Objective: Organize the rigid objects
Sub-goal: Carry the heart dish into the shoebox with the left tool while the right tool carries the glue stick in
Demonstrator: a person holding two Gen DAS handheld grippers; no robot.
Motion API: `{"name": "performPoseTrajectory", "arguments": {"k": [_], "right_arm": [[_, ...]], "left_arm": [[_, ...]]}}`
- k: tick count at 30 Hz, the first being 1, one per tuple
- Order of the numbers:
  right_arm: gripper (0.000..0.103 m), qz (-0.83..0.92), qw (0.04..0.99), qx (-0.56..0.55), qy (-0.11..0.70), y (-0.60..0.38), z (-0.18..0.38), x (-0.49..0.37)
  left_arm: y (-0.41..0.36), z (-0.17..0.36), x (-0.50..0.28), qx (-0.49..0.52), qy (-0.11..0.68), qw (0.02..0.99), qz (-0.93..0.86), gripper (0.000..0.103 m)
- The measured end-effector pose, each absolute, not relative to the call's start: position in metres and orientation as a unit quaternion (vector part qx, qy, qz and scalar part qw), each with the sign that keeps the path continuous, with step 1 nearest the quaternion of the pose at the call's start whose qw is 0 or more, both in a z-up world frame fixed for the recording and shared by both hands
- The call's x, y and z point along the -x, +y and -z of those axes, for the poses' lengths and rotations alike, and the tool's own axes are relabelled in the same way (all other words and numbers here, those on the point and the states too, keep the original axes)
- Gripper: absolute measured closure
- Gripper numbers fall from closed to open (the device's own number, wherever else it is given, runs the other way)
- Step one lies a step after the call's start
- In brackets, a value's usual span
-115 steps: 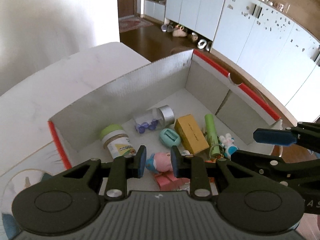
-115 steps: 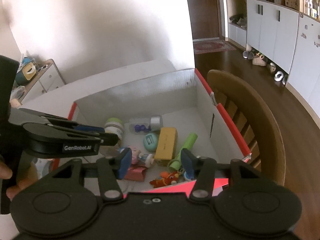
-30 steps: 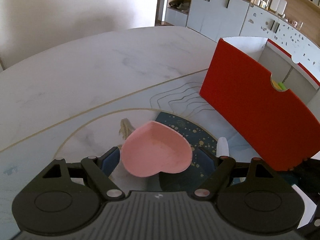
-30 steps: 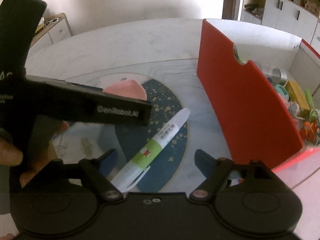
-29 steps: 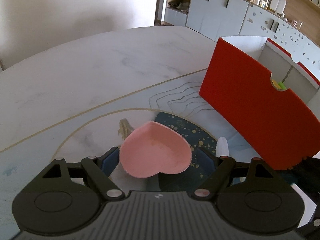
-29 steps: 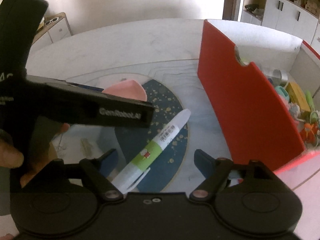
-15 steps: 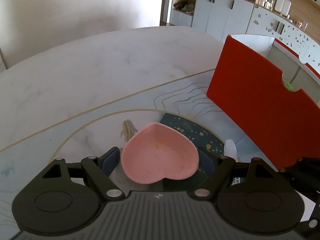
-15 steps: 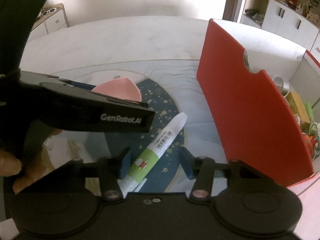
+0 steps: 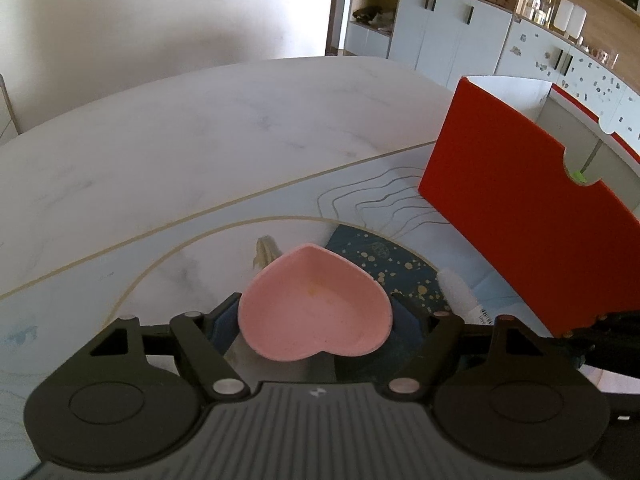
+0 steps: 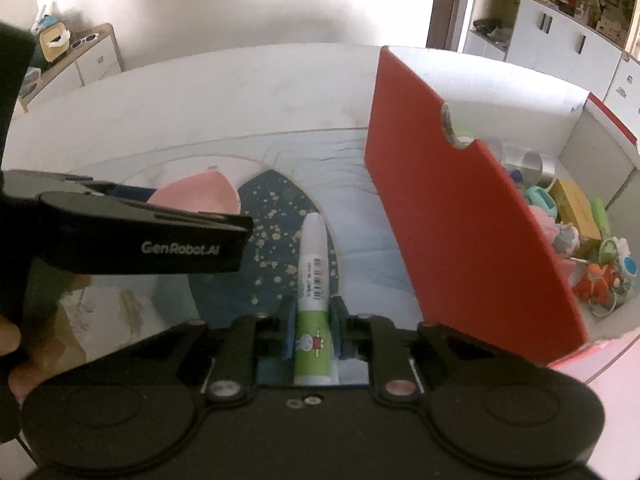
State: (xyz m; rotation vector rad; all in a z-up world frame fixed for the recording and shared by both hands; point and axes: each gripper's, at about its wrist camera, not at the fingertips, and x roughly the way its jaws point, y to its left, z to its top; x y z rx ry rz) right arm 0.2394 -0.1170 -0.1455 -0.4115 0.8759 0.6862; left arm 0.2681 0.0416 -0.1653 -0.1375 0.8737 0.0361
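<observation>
A pink heart-shaped dish (image 9: 316, 308) sits between the fingers of my left gripper (image 9: 316, 326), whose blue pads stand at its two sides; the jaws are wide, and contact is not clear. The dish also shows in the right wrist view (image 10: 196, 194). My right gripper (image 10: 312, 328) is shut on a white and green glue pen (image 10: 312, 280) that lies on the table pointing away. The pen's tip shows in the left wrist view (image 9: 456, 292). The red box (image 10: 460, 216) stands to the right and holds several small items.
The white marble table (image 9: 200, 140) has a dark blue speckled patch (image 10: 280, 216) under the pen. The box's red wall (image 9: 532, 224) rises close on the right. The left gripper's body (image 10: 132, 240) crosses the right wrist view. Cabinets (image 9: 448, 36) stand behind.
My right gripper has closed on the glue pen, which now points straight ahead. My left gripper has moved closer around the pink dish. Earlier both grippers were over the box.
</observation>
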Motion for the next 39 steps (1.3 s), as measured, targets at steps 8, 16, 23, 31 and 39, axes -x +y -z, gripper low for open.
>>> {"name": "performPoseTrajectory", "arguments": {"k": [8,16,23,31,39], "right_arm": [[0.087,-0.331,0.833,0.176,0.407,-0.128,0.127,-0.233],[0.087,-0.342,0.838,0.148,0.397,-0.147,0.101,-0.219],[0.087,-0.351,0.837,0.142,0.395,-0.165,0.076,-0.213],[0.087,-0.359,0.841,0.122,0.385,-0.191,0.040,-0.220],[0.087,-0.365,0.844,0.111,0.378,-0.216,0.011,-0.240]], "left_arm": [[0.041,0.156,-0.256,0.076,0.425,0.902,-0.017,0.025],[0.035,0.136,-0.236,0.077,0.422,0.903,-0.011,0.025],[0.024,0.115,-0.221,0.072,0.418,0.906,-0.007,0.025],[0.010,0.082,-0.209,0.073,0.405,0.911,0.006,0.025],[-0.016,0.046,-0.209,0.071,0.397,0.914,0.029,0.025]]}}
